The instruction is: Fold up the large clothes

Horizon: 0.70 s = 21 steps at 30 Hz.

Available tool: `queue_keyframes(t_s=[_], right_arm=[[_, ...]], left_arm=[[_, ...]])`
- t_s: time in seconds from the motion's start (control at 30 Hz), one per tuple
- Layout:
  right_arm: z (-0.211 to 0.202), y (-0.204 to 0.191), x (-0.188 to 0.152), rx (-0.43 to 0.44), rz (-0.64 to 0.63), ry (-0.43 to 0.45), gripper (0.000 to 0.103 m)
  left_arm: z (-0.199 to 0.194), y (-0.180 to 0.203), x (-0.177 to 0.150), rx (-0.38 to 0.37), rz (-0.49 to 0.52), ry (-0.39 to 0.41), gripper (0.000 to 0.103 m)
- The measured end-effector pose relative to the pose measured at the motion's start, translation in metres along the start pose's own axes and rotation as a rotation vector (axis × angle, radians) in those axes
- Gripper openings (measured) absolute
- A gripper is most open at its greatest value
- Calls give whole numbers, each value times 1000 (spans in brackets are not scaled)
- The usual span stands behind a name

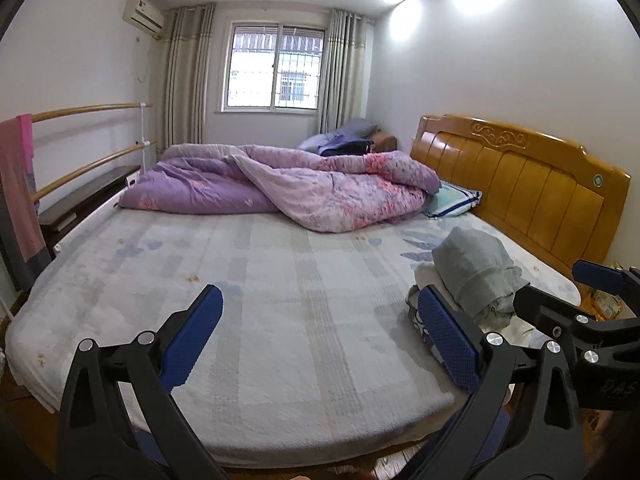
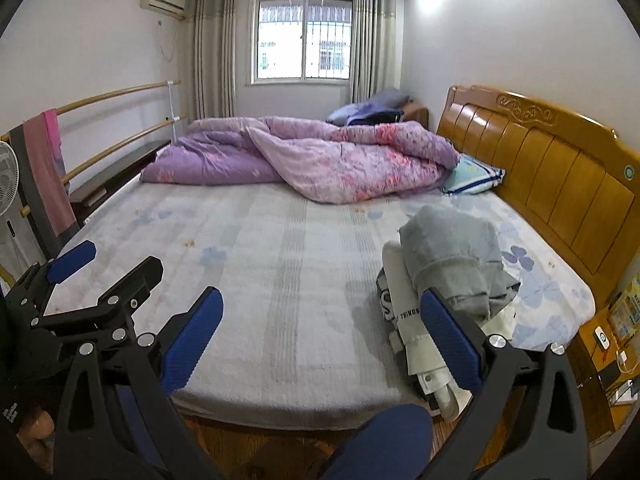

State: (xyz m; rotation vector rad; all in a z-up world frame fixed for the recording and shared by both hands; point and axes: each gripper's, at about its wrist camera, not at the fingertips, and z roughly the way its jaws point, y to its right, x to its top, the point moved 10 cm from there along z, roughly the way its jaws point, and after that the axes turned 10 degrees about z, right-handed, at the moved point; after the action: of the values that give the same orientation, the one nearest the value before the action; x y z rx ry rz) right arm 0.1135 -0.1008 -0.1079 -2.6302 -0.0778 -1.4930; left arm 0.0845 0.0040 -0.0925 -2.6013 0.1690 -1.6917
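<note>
A folded grey garment (image 1: 472,276) (image 2: 452,256) lies on top of a folded white garment with dark lettering (image 2: 404,308), near the bed's front right corner. My left gripper (image 1: 320,320) hovers over the front of the mattress, open wide with nothing between its blue pads. It also shows at the left of the right wrist view (image 2: 106,268). My right gripper (image 2: 320,320) is open wide and empty too, its right finger (image 2: 448,332) in front of the clothes pile. It appears at the right edge of the left wrist view (image 1: 564,286).
The bed (image 1: 280,280) has a pale patterned sheet, a rumpled purple quilt (image 2: 320,160) across the far side, and a striped pillow (image 2: 472,178). A wooden headboard (image 2: 540,160) stands on the right and a cluttered nightstand (image 2: 612,344) sits beside it. Rails with a pink towel (image 2: 44,168) and a fan (image 2: 6,184) stand on the left. A person's blue-clad leg (image 2: 380,440) is below.
</note>
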Motion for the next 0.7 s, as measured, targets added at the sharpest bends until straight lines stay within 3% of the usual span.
queue_keyframes(t_s=[0.3, 0.7], right_arm=[[-3, -4, 12, 0, -10, 48, 95], [-1, -6, 43, 47, 14, 131, 95]], left_arm=[[-2, -3, 10, 41, 33, 9, 98], [-2, -12, 44, 97, 35, 89, 98]])
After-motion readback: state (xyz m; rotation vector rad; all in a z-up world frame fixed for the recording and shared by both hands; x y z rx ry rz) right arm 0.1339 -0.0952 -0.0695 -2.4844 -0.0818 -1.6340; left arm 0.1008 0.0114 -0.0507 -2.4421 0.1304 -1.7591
